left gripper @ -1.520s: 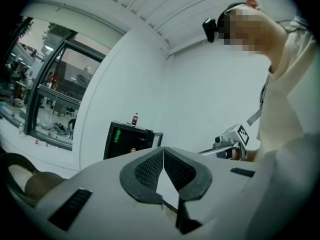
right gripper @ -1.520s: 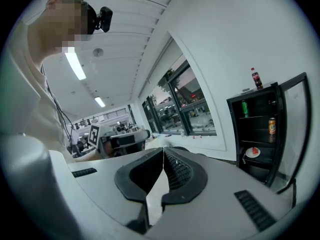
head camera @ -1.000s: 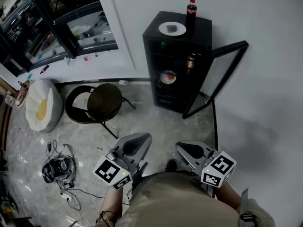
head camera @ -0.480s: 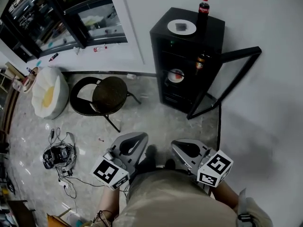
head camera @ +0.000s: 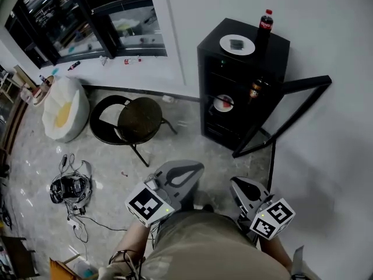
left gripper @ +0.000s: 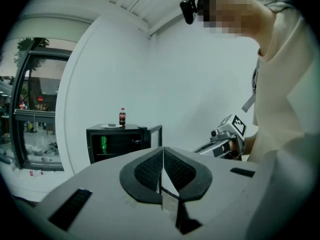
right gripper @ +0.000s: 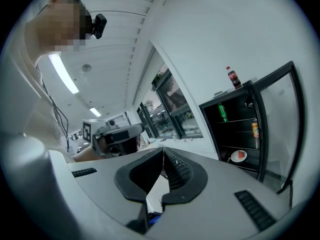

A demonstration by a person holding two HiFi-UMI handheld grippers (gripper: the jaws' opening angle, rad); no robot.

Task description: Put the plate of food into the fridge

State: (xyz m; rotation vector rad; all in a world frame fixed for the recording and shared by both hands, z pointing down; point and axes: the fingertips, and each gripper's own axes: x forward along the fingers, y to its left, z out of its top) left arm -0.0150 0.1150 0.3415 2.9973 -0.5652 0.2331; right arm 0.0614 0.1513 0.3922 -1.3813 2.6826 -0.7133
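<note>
You held the left hand-held gripper [head camera: 196, 169] and right hand-held gripper [head camera: 236, 184] closed and empty, well short of the open fridge [head camera: 280, 48], with the plate of food [head camera: 224, 102] on a shelf inside it.

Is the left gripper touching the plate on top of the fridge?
Apart. Head view: left gripper at the person's waist, floor between it and the fridge bearing the plate.

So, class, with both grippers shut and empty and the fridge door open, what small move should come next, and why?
Probably step closer to the fridge: its door already stands open, but the plate sits on top beside the cola bottle, far beyond the left gripper and right gripper, both shut and empty.
</note>
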